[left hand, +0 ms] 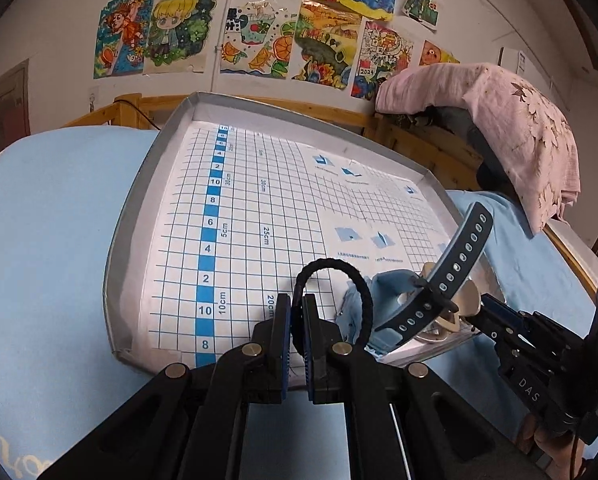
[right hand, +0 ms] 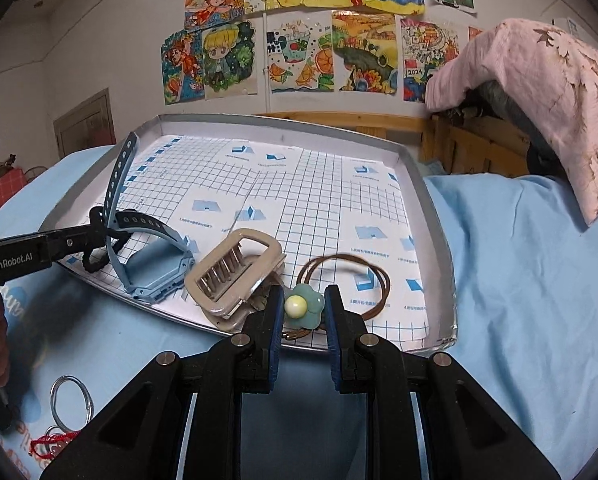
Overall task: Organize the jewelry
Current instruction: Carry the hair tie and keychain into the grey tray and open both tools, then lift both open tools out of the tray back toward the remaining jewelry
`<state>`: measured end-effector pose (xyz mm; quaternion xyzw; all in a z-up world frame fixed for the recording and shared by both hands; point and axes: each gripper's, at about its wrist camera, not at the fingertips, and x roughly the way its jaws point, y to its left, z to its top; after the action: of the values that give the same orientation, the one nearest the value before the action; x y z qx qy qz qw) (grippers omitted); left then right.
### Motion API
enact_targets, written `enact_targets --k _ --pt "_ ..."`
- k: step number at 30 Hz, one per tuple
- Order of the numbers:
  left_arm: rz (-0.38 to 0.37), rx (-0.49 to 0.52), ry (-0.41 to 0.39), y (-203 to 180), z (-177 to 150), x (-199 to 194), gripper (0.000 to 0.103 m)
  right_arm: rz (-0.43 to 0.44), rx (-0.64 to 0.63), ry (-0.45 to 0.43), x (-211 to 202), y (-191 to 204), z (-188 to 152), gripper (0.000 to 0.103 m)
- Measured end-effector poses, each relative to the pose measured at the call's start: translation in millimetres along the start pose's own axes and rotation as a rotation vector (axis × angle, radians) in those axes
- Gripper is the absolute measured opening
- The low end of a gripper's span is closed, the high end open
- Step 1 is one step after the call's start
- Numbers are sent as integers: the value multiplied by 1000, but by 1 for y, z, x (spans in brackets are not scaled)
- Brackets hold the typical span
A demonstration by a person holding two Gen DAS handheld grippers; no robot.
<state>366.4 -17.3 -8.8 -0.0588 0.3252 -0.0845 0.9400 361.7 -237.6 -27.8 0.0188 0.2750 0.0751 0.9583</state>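
A black braided cord bracelet [left hand: 353, 292] is pinched by the left tool [left hand: 297, 320]; the right tool [right hand: 302, 312] flanks, perhaps grips, a green flower hair tie [right hand: 305, 306].

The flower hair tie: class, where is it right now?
In the right wrist view, the flower hair tie sits at the tray's near edge, between the right gripper's fingers, just right of the beige hair claw.

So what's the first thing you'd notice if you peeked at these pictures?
Probably the bright cartoon drawings taped across the wall behind the bed. Next, the tray lined with blue grid paper, where a beige hair claw sits beside a blue watch strap. Right up front, the right gripper has its fingers either side of a green flower hair tie, while the left gripper pinches a black braided loop.
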Motion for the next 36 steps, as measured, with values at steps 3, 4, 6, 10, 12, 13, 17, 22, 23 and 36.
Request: enact_targets --k 3,4,6,10,12,13,17,22,23,36 --pt "-1 -3 2 1 0 -2 7 2 6 5 -1 0 -2 23" --pt "-2 -4 0 1 -1 -3 10 -2 9 1 -2 -1 -1 33" --pt "-15 -8 -4 1 -1 -7 23 -11 20 -13 -5 -4 -1 44" --pt "-20 -31 -79 1 -7 -27 65 -26 49 -50 -21 -8 0 45" --pt "-25 -40 -96 0 -10 -38 65 -34 58 -73 -31 -10 0 49" --pt "-24 -44 -104 0 -10 -43 66 -33 65 -93 -40 -10 0 55" --pt "-14 -53 -174 -2 -15 -72 90 -26 82 -178 -72 -10 4 67" --pt "-11 -82 -304 -4 -24 -120 103 -3 66 -308 -125 -4 7 89" --pt "-9 -76 -333 -7 -27 -132 103 4 64 -326 -133 -3 7 91" --pt "54 -30 -508 -23 -80 -229 103 38 -26 -469 -239 33 -34 100"
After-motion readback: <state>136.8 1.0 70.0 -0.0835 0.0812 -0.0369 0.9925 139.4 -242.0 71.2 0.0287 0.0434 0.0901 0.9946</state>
